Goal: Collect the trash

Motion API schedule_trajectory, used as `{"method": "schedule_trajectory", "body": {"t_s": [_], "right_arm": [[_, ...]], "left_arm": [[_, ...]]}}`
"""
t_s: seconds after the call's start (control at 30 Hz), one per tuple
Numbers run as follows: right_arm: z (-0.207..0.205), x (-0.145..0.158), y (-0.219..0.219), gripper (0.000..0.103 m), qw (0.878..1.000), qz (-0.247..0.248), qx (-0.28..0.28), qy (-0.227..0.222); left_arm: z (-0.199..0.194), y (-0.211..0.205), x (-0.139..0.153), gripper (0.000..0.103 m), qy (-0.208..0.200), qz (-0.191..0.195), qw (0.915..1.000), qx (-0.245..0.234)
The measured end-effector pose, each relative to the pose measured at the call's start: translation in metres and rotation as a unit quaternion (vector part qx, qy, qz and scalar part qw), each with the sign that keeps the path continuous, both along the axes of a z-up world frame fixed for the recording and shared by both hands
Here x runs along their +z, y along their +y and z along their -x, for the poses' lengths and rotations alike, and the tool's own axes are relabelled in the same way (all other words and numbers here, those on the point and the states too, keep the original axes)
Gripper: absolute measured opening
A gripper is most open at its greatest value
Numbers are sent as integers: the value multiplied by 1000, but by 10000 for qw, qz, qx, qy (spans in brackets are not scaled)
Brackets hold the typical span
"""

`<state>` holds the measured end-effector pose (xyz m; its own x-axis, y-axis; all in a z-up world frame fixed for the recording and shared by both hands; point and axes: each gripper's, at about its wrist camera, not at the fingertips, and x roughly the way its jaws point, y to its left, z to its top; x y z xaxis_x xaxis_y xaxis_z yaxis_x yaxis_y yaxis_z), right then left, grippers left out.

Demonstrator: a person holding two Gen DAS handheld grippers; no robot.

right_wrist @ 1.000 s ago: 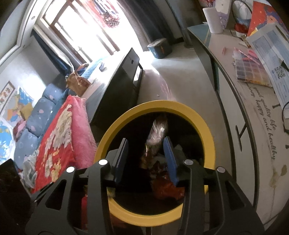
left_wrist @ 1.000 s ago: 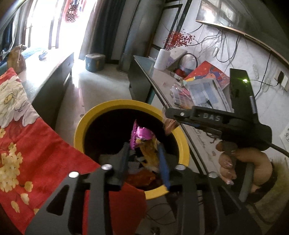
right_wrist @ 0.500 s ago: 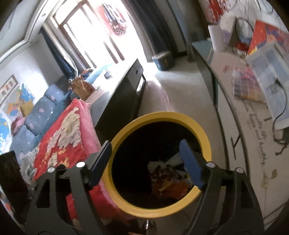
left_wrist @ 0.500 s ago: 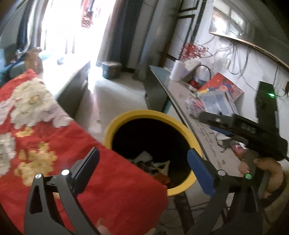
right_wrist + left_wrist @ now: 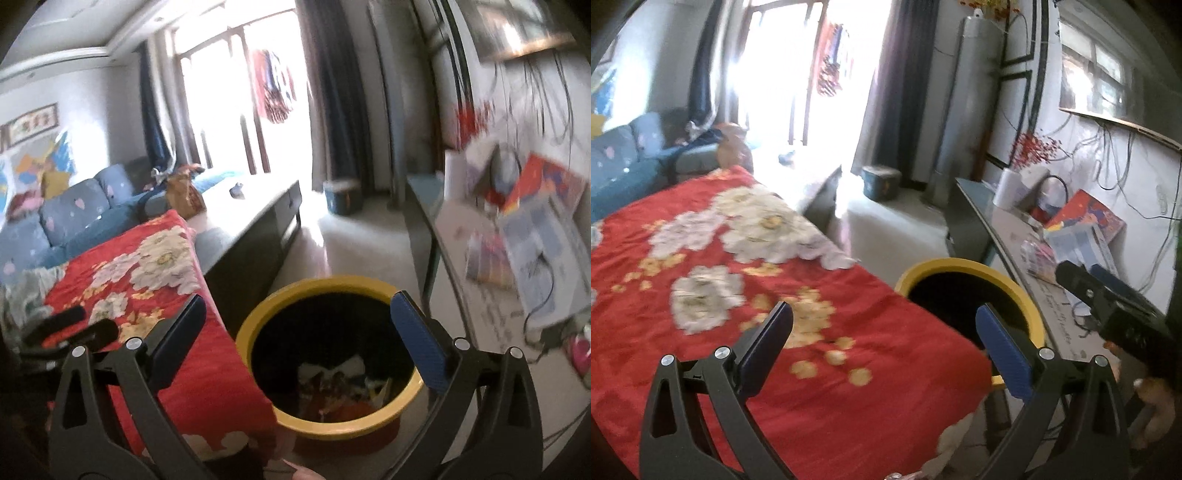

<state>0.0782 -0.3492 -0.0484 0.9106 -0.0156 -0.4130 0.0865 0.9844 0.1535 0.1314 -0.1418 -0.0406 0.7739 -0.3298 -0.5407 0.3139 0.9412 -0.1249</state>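
Left gripper (image 5: 882, 336): we hold it spread wide, nothing between the fingers. It hangs over the red blanket (image 5: 738, 295), near the edge beside the bin (image 5: 964, 266).

Right gripper (image 5: 297, 334): also spread wide and empty. It hangs above the bin (image 5: 325, 286); in the left view its black body (image 5: 1115, 306) sits to the right of the bin.

Bin: black inside, yellow rim, standing on the floor between the blanket's edge and the long side table (image 5: 491, 295). The blanket touches or slightly overlaps its near rim in both views.

Trash (image 5: 343, 387): wrappers and paper lie heaped at the bottom of the bin, seen only from the right wrist. We see no loose trash on the blanket or the floor (image 5: 354, 236) in these frames.

Step in hand, as we judge it: both grippers are free to seek the next piece. To do it well we would keep them wide, lift clear of the rim, and sweep each camera slowly, since both views are blurred.

Around: a dark low cabinet (image 5: 255, 229) behind the bin, a sofa (image 5: 74, 218), a small tub (image 5: 341, 195) by the curtains.

In the way: the table is cluttered with papers and cables (image 5: 1108, 177); we would steer the fingers clear of the wires.
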Motion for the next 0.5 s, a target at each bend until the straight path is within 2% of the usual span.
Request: {"method": "schedule_trajectory", "body": {"t_s": [0.1,0.27,0.37,0.5], "right_arm": [[21,3,20,92,9984,217,43,-518],[38,8,32,92,9944,321,74,-1009],[43,11,34,92,9921,347,85,-1201],[46,11,37,92,9916,373,106,-1234]], "left_arm": [[14,17,4,97,-128,-21,9996,245],[33,40,6,97,-300,-49,9980,562],[45,51,8,97,-426,-51,9973,604],[59,57,10,97,-614,-71,9962,606]]}}
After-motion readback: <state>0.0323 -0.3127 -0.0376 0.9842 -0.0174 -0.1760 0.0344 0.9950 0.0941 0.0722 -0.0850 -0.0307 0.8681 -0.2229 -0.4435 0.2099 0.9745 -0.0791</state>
